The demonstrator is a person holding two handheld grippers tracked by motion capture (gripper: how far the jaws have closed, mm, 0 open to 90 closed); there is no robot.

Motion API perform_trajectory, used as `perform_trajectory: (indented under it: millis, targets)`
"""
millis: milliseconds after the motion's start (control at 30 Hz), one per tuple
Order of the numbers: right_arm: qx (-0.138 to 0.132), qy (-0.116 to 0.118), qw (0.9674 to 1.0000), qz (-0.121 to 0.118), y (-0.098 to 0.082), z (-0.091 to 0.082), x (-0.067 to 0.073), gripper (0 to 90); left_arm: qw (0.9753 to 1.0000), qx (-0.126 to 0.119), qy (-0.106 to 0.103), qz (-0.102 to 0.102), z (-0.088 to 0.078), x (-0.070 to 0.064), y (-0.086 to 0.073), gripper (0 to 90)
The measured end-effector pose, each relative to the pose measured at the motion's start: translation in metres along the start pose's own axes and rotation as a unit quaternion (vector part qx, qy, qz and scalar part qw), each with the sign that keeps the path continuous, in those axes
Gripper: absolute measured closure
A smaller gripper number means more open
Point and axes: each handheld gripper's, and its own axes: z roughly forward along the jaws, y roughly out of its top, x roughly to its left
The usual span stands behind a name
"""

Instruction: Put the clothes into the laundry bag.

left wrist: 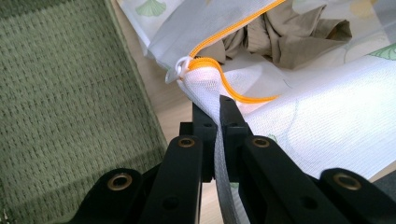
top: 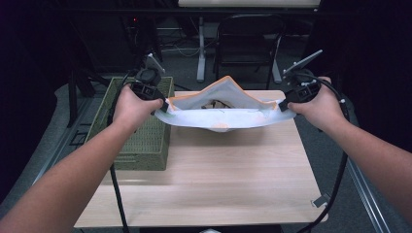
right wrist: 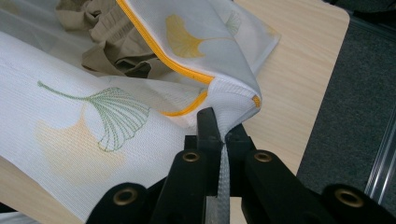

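Both claws (top: 164,106) (top: 282,105) pinch the mesh bag (top: 223,116), seemingly holding clothes

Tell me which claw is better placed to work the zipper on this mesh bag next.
Probably the left claw: it pinches the mesh bag just below the zipper pull. The right claw clamps the opposite corner, away from it.

Tan garment (left wrist: 285,37) mostly hidden inside mesh bag (left wrist: 327,121).

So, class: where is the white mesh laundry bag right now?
In the high view the white mesh laundry bag hangs over the far half of the table, stretched between the left gripper and right gripper, right of the green basket.
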Motion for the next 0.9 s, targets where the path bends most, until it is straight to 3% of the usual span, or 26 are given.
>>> perform_trajectory:
  millis: [133, 267, 533, 733, 900]
  targets:
    - [0.004, 0.006, 1.0000, -0.003, -0.012, 0.006, 0.004, 88.9, 1.0000, 0.005, -0.004, 0.004, 0.008, -0.001, -0.013, 88.4]
    - [0.009, 0.016, 0.9998, 0.001, -0.023, 0.013, 0.005, 88.9, 0.9997, 0.012, -0.022, 0.003, 0.017, 0.002, -0.033, 88.4]
    - [0.002, 0.024, 0.9997, -0.006, -0.041, 0.018, 0.013, 88.9, 0.9997, -0.002, -0.024, 0.003, 0.024, 0.002, -0.057, 88.4]
    - [0.003, 0.025, 0.9996, -0.012, -0.053, 0.022, 0.017, 88.9, 0.9996, 0.001, -0.027, 0.006, 0.030, 0.000, -0.070, 88.4]
    - [0.009, 0.033, 0.9994, -0.004, -0.065, 0.027, 0.017, 88.9, 0.9995, 0.001, -0.030, 0.011, 0.035, -0.004, -0.077, 88.4]
